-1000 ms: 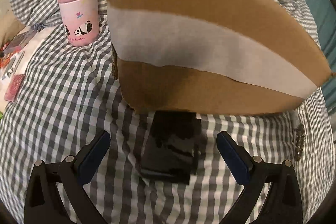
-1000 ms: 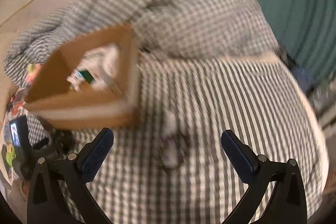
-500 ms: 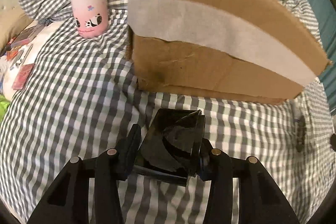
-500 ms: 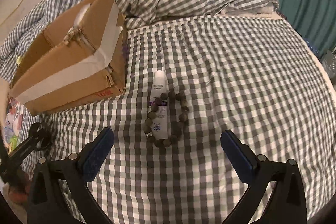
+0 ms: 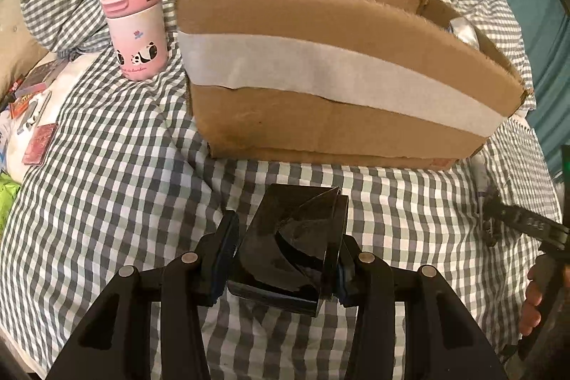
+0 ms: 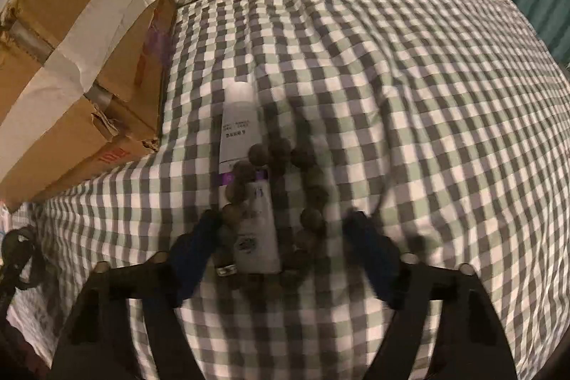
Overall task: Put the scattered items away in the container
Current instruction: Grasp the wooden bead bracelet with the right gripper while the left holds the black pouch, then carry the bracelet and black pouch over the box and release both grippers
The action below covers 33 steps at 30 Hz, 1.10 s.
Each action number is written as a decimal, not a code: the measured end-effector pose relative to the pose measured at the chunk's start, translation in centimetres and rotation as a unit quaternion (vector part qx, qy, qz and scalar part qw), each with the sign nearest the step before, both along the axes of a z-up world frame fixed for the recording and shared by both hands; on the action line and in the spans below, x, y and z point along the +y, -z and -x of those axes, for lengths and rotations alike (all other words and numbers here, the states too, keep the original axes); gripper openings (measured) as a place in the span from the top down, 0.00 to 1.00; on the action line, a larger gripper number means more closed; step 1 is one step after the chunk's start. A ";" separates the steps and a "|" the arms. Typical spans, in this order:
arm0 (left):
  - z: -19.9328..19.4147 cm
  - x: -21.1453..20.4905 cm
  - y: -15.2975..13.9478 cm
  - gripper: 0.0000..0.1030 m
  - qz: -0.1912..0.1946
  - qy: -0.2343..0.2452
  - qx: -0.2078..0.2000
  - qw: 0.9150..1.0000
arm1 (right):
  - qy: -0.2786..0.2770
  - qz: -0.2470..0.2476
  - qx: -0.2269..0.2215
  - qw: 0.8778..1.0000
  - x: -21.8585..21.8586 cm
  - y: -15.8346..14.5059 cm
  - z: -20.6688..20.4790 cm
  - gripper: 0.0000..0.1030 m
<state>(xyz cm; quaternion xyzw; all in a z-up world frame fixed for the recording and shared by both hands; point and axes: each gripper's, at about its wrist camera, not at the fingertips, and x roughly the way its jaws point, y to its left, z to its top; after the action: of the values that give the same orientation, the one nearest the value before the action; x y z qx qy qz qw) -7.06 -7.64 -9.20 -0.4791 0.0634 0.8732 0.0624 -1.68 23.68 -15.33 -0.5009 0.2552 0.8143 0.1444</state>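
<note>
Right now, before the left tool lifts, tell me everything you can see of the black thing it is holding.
The black object is glossy and hard-looking, like plastic, boxy with angled folded faces at its far end. It sits clamped between the left tool fingers, one pad pressed on each side, far end pointing toward the cardboard box. It is above the checked bedspread; whether it touches it I cannot tell. What it is stays unclear.

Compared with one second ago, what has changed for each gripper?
The left gripper closed its jaws on the black box, which was lying free before. The right gripper came down around the white tube and bead bracelet, narrowing without gripping yet. The cardboard box and pink bottle stayed put.
</note>
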 end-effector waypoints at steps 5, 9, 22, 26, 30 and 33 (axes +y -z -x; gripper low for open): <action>0.2 0.0 0.3 0.55 0.002 -0.002 -0.003 1.000 | 0.005 0.010 0.010 1.000 1.0 -1.3 -2.1 0.79; -0.1 0.2 0.0 0.55 0.000 0.003 -0.001 1.000 | -0.001 0.014 0.026 1.000 0.9 -2.6 -4.0 0.89; -2.3 -1.1 -2.5 0.55 -0.019 0.000 0.018 1.000 | -0.021 0.010 0.051 0.998 -1.8 -6.4 -6.1 0.89; -2.8 -1.7 -3.2 0.55 -0.024 -0.001 0.024 0.999 | -0.030 0.008 0.070 0.997 -2.7 -8.4 -6.5 0.89; -2.9 -1.9 -2.9 0.54 -0.031 0.002 0.011 0.999 | -0.040 0.000 0.087 0.995 -3.7 -10.2 -7.3 0.89; -3.2 -1.8 -1.7 0.23 -0.034 0.014 -0.007 0.999 | -0.041 -0.001 0.089 0.995 -4.0 -10.4 -7.4 0.89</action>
<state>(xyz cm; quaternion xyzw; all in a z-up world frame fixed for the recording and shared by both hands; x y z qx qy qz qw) -3.86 -9.43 -7.45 -0.4818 0.0398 0.8706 0.0911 5.72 19.67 -4.94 -0.4367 0.2455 0.8610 0.0877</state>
